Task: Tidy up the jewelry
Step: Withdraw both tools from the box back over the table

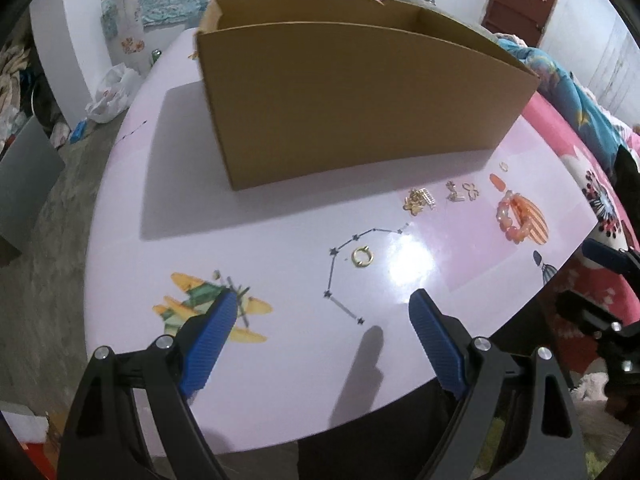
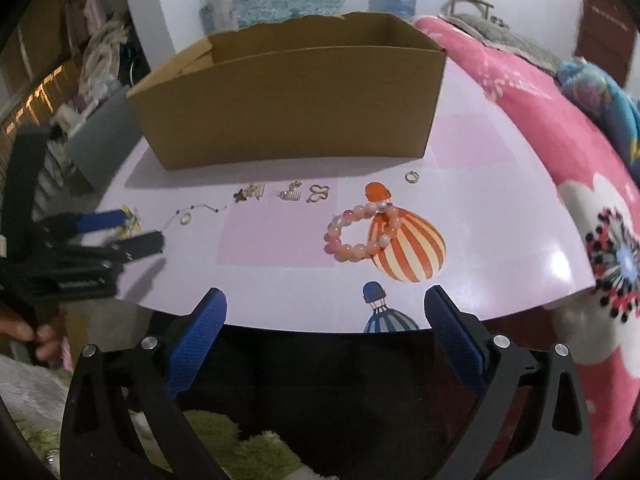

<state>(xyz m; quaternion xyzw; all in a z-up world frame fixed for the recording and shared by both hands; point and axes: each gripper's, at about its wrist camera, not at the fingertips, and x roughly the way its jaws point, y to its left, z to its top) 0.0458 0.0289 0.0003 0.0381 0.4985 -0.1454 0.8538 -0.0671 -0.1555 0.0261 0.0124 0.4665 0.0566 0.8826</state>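
Ahead of released right claw (image 2: 326, 320), bead bracelet (image 2: 362, 232), left claw (image 1: 322, 312) released

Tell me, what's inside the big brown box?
Only bare inner walls of the cardboard box show near its open top. Its front wall hides the bottom, so whatever may lie there cannot be seen.

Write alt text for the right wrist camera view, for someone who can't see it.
The open right gripper, holding nothing, points at a pink beaded bracelet on a lilac table. Small gold jewelry pieces lie before a cardboard box.
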